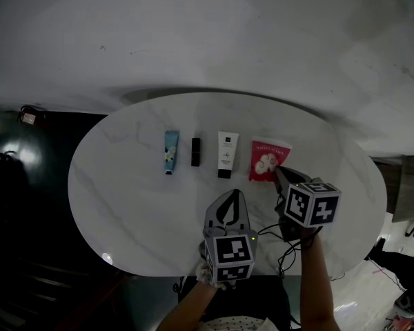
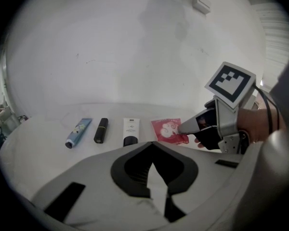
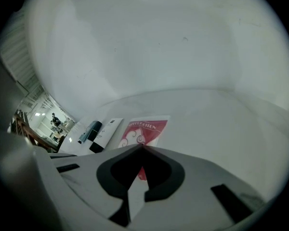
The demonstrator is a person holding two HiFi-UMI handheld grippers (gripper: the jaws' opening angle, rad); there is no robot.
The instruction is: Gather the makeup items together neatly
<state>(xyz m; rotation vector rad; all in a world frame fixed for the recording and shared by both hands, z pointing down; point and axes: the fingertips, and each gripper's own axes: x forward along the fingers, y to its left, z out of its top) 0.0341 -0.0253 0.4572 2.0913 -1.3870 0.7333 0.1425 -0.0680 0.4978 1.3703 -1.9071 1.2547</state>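
Four makeup items lie in a row on the white oval table (image 1: 117,192): a blue tube (image 1: 170,152), a black lipstick (image 1: 195,151), a white tube with a black cap (image 1: 227,154) and a red packet (image 1: 267,160). My right gripper (image 1: 277,169) is shut, its tip down on the red packet's (image 3: 147,130) near right part. The packet lies flat, and nothing shows pinched between the jaws. My left gripper (image 1: 232,192) is shut and empty, hovering nearer the table's front edge, below the white tube (image 2: 130,131). From there I see the right gripper (image 2: 180,128) touching the packet (image 2: 165,129).
The table's curved front edge runs just behind both grippers, with black cables (image 1: 288,252) hanging there. Dark floor and clutter (image 1: 14,164) lie to the left of the table. A pale wall rises beyond its far rim.
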